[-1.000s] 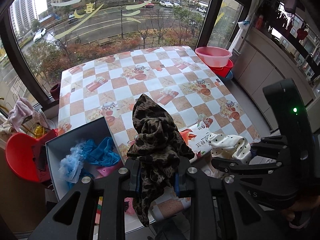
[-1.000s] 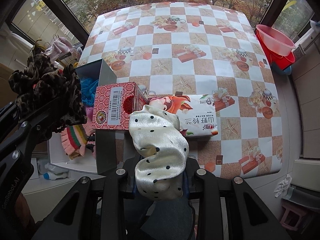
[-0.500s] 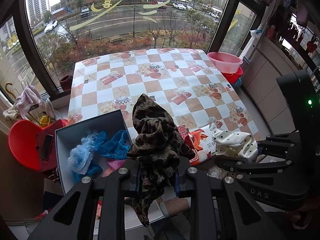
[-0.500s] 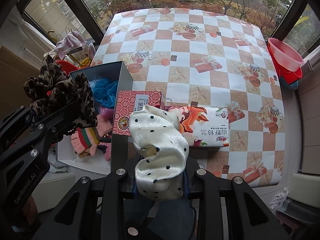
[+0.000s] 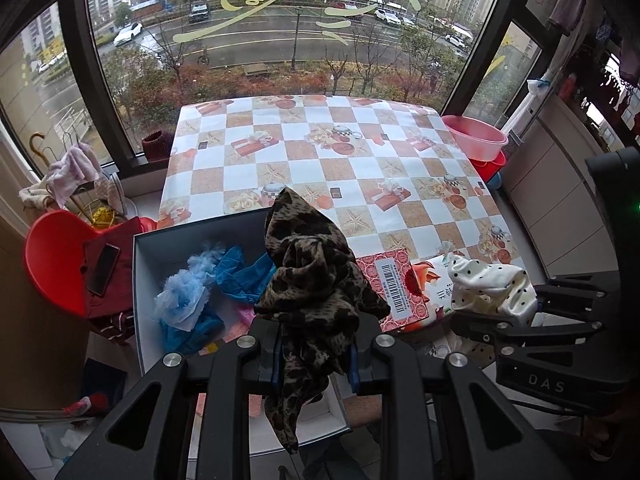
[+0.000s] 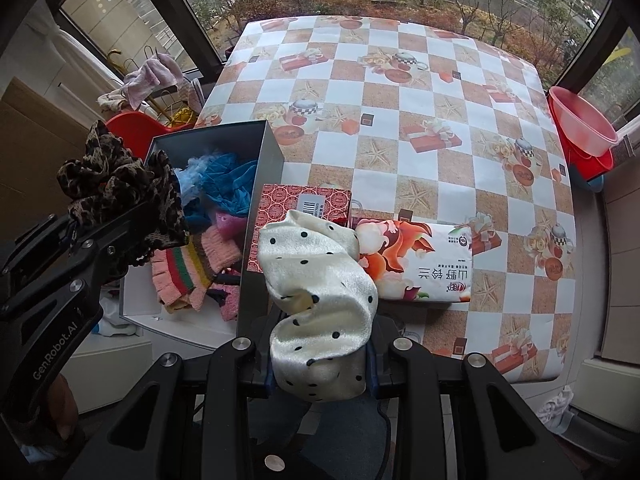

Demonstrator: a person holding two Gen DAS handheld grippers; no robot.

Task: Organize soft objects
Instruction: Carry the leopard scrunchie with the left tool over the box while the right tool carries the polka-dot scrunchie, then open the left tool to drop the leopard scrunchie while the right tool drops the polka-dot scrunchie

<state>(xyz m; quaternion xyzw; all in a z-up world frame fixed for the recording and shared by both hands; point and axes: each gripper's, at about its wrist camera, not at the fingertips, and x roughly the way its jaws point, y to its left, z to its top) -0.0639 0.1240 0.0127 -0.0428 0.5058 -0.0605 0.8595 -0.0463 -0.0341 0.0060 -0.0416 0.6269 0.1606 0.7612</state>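
Observation:
My left gripper [image 5: 313, 364] is shut on a leopard-print cloth [image 5: 316, 276], which bunches up above the jaws and dangles below them, over the open grey box [image 5: 138, 280]. In the right wrist view the same leopard-print cloth [image 6: 116, 188] hangs at the box's left side. My right gripper [image 6: 320, 364] is shut on a cream cloth with black dots [image 6: 320, 292], held above the table's near edge. That dotted cloth [image 5: 490, 284] shows at the right in the left wrist view. The box [image 6: 264, 152] holds blue cloths [image 6: 224, 180] and a pink striped knit [image 6: 192, 268].
A red patterned box [image 6: 296, 212] and a tissue pack [image 6: 424, 264] lie on the checked tablecloth [image 6: 400, 100] right of the grey box. A red chair [image 5: 52, 256] with a phone [image 5: 103, 268] stands at left. Pink and red basins [image 5: 476, 140] sit at the table's far right.
Both grippers have drifted left with their cloths; the grey box now sits more under the left gripper, with more of its inside showing. Neither grip has altered.

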